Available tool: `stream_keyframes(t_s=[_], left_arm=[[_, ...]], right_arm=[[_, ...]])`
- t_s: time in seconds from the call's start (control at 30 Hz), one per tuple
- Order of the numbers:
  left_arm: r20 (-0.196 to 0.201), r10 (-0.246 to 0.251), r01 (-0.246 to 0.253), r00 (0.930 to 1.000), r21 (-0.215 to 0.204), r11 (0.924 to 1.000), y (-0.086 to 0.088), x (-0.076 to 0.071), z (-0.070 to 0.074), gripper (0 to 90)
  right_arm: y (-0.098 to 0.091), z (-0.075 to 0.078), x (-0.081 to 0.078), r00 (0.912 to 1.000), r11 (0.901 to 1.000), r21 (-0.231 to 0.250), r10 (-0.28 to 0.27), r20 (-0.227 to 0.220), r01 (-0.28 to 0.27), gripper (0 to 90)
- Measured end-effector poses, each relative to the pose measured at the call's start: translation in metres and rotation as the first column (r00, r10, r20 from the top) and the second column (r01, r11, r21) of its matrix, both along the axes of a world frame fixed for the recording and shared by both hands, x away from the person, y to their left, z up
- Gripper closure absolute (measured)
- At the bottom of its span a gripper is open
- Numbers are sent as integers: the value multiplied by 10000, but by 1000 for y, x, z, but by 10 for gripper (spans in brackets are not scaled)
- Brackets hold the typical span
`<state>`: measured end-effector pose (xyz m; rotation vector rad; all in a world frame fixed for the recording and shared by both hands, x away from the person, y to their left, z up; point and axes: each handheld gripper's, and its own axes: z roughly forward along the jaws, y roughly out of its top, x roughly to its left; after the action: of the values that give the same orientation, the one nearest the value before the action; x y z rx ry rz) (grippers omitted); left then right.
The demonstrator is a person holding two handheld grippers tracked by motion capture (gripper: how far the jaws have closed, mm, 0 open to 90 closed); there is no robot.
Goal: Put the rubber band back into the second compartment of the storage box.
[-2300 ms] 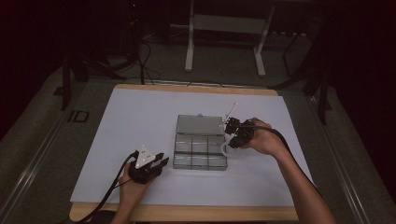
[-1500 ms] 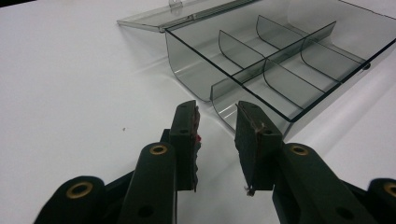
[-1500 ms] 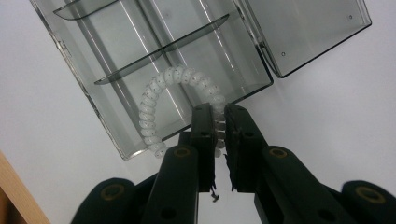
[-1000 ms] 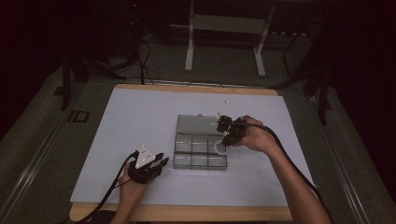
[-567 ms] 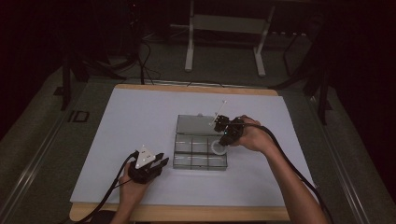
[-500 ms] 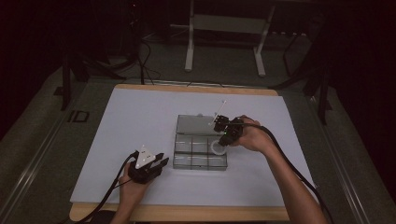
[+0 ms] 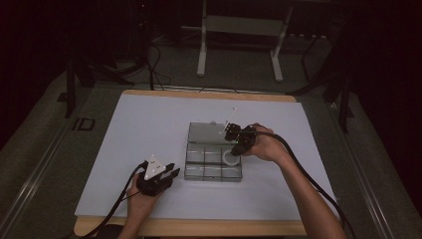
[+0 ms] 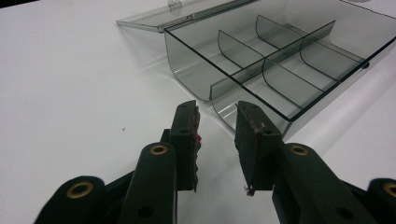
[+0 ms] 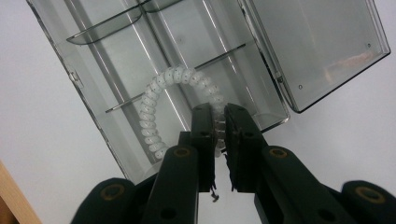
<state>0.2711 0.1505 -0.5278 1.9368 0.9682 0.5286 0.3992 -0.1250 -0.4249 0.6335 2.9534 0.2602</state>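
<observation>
One clear compartment box; one white coiled hair tie; two tongs

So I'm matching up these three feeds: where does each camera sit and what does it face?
High view: above the person's side, facing forward and down on the table; both forearms show.
Left gripper view: on the left gripper, facing the divided box; open jaws show.
Right gripper view: on the right gripper, clamping the white coil.
All share the box.
</observation>
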Motion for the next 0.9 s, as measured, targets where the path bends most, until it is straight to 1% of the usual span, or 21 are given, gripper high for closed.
stream_keyframes(t_s=[0.33, 0.5, 0.73, 0.9], left_arm=[[7, -11, 11, 10000, -13, 10000, 0, 0, 0, 697], [-3, -11, 11, 10000, -39, 10000, 0, 0, 0, 695], [-13, -34, 34, 10000, -38, 10000, 0, 0, 0, 693], [-20, -33, 33, 10000, -39, 10000, 0, 0, 0, 691]], right_arm=[[5, 0, 2, 10000, 10000, -43, 7, -16, -7, 823], [6, -4, 4, 10000, 9999, -156, -10, -47, 9, 823], [9, -5, 6, 10000, 9999, -107, -82, -44, 81, 823], [12, -4, 6, 10000, 9998, -191, 21, -17, -21, 823]])
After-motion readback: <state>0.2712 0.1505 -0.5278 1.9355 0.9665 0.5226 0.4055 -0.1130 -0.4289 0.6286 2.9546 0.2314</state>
